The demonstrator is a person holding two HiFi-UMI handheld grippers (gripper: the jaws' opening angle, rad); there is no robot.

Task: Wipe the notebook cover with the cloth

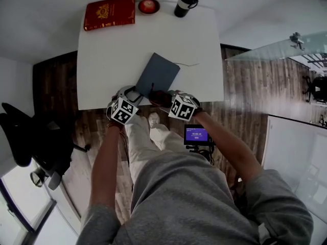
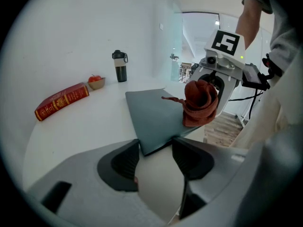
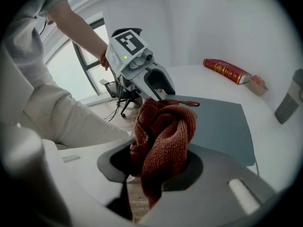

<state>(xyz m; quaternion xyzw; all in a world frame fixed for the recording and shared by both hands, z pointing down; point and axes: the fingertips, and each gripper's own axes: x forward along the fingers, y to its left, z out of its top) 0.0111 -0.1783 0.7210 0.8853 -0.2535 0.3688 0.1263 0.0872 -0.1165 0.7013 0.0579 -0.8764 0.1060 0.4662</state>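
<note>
Two hand-held grippers meet at the near edge of the white tabletop (image 1: 102, 75), where the notebook (image 1: 157, 75) lies flat, its dark blue-grey cover up; it is turned at a diagonal, its long axis running from near-left to far-right, one corner pointing at the tabletop's near edge. The left hand-held gripper (image 2: 155, 148) has its jaws drawn in against the two edges of that near corner, the corner wedged between the pads; the jaws stand partly apart because of it. The right hand-held gripper (image 3: 158, 160) is clenched on the rust-red knitted cloth (image 3: 163, 136), which bulges in a bunched knot out of the jaws; the bundle hangs at the notebook's near right edge, and whether it presses on the cover cannot be told. Both bare forearms reach forward and down, converging towards the notebook, the marker cubes facing up; the two hand-held grippers sit just beside one another. Well apart, along the far edge, lie a red book (image 1: 109, 13), a bowl (image 1: 148, 5) and a dark mug (image 1: 186, 1).
</note>
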